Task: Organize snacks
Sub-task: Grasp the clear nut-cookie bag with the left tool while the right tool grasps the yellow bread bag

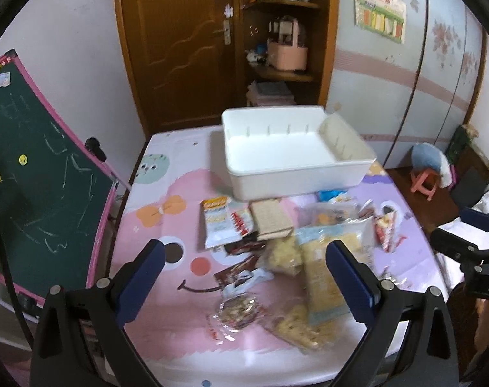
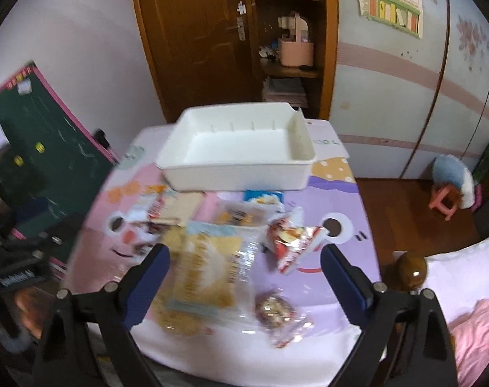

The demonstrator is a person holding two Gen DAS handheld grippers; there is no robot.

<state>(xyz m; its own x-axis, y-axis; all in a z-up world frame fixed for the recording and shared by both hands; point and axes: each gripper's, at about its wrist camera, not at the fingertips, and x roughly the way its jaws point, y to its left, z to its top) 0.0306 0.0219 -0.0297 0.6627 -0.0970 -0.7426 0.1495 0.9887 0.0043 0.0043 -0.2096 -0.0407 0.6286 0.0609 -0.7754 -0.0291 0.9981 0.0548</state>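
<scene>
An empty white plastic bin stands at the far side of a small table with a pink and purple cartoon cover. Several snack packets lie in a loose pile in front of it. Among them are a large yellow cracker bag, a red and white wrapper and a round clear-wrapped cookie. My left gripper hovers open above the pile, nothing between its blue pads. My right gripper is open too, over the yellow bag and the red wrapper.
A green chalkboard with a pink frame leans at the table's left edge. Behind the table are a wooden door and a corner shelf. To the right, a pink stool stands on the floor and pink bedding lies close by.
</scene>
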